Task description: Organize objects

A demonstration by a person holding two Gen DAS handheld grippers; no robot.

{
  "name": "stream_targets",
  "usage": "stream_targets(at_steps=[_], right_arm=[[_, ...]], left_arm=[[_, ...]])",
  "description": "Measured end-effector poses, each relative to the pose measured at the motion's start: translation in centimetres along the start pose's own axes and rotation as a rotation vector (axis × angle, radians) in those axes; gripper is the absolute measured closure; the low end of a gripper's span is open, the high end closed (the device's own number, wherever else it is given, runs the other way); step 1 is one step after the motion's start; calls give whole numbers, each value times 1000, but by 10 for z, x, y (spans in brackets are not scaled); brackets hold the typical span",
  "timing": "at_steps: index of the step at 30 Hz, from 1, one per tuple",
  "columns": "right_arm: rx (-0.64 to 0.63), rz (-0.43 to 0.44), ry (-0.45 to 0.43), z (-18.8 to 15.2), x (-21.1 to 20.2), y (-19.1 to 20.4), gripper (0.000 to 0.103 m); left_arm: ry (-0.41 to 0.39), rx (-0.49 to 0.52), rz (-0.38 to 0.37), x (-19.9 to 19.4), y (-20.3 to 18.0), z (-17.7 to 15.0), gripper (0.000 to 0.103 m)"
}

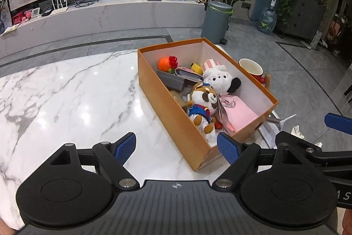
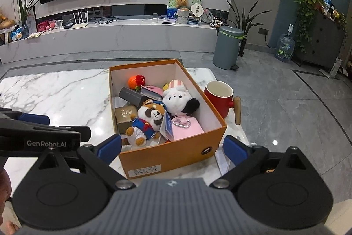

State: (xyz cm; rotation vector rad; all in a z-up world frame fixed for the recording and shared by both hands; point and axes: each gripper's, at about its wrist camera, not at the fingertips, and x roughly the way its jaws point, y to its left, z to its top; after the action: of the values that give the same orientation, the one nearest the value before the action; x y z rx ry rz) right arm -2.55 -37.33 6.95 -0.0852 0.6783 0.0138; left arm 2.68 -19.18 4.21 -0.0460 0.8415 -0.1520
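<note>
The box (image 2: 173,155) of toys sits on the counter (image 1: 66,91) straight ahead of the right hand-held gripper (image 2: 172,150), long axis running away from it, nearer than the left hand-held gripper (image 1: 176,148); both grippers gape, empty.

A white marble table (image 2: 55,91) with grey veins carries everything; its glossy top reflects ceiling lights; an open orange cardboard box (image 2: 176,153) sits on it, angled in the left wrist view (image 1: 167,102) and nearly square-on in the right wrist view; at the box's 3 o'clock side, just beside its wall, a red mug (image 2: 216,100) with a white inside and a wooden handle stands upright on the table (image 1: 253,69); toward 9 o'clock of the box the marble is bare; beyond the far edge, at 12 o'clock, grey floor tiles (image 2: 286,102) begin.
</note>
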Motion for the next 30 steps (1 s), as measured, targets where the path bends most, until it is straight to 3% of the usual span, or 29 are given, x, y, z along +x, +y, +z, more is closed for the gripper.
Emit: stream_targets(at_steps=[30], right_arm=[[10,-59,-39,-4,-30,11,4]], left_arm=[[-35,22,2,-24,1,1,6]])
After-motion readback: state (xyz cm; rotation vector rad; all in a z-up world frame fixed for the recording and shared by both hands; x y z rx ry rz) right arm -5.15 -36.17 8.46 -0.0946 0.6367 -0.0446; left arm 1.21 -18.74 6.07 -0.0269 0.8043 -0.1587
